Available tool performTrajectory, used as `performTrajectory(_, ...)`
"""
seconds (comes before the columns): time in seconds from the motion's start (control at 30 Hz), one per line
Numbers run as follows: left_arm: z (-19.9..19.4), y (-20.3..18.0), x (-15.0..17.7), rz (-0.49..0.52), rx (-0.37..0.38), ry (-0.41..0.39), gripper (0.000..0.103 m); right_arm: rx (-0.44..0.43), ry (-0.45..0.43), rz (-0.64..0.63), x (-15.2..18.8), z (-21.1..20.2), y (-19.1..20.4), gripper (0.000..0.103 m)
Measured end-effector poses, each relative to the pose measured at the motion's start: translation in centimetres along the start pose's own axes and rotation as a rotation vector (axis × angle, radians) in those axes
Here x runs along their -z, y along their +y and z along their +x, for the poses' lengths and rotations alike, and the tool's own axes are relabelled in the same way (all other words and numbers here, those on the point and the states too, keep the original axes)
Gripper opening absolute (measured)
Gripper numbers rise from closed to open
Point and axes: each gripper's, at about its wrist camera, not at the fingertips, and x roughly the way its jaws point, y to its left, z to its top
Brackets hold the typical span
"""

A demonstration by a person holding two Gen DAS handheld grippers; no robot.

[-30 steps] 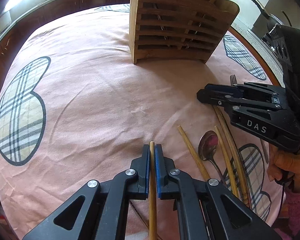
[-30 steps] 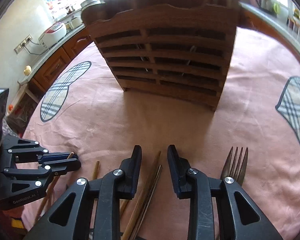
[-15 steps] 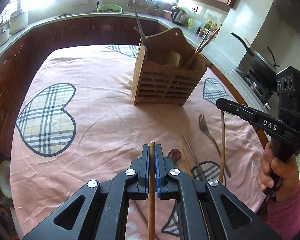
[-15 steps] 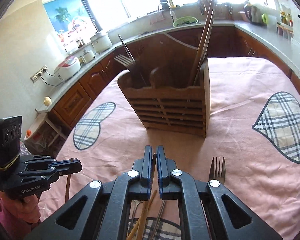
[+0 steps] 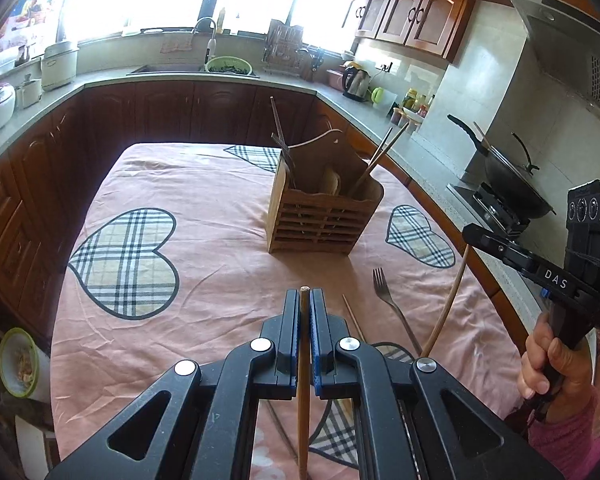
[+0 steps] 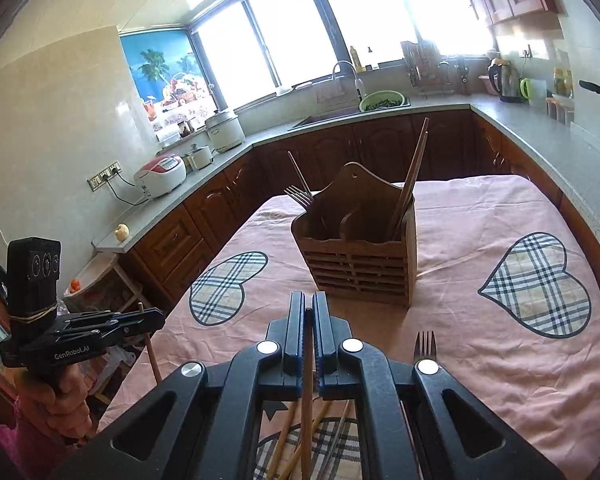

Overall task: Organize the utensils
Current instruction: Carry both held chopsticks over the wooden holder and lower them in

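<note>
My left gripper [image 5: 304,296] is shut on a light wooden chopstick [image 5: 303,364], held high above the pink tablecloth. My right gripper [image 6: 308,300] is shut on a darker, longer chopstick [image 6: 307,384]. In the left wrist view that chopstick [image 5: 448,300] hangs down from the right gripper [image 5: 467,233]. The slatted wooden utensil holder [image 5: 324,216] stands ahead of both grippers in mid-table, with forks, a spoon and chopsticks in it. A fork [image 5: 388,300] and several loose chopsticks [image 6: 296,436] lie on the cloth below.
The table [image 5: 188,184] has a pink cloth with plaid hearts. Brown cabinets and a grey counter wrap around it, with a sink, a kettle, rice cookers and a wok on a stove [image 5: 508,188]. A hand in a pink sleeve [image 5: 556,364] holds the right gripper.
Both grippers have risen and tipped up, away from the cloth. The right gripper's jaws closed on the dark chopstick and lifted it. The left kept its chopstick.
</note>
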Motion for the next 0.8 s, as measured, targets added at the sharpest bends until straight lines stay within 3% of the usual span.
performTrajectory(0.37, -3.1, -0.1, -0.1, -0.036, -0.016, -0.13, 0.003, 0.007, -0.102, -0.001, -1.1, -2.8, 0.3, 0.004)
performTrajectory(0.8, -2.1, -0.2, -2.9, -0.064, -0.006, -0.249, 0.003, 0.049, -0.237, -0.007, -4.5, -4.1, -0.3, 0.004)
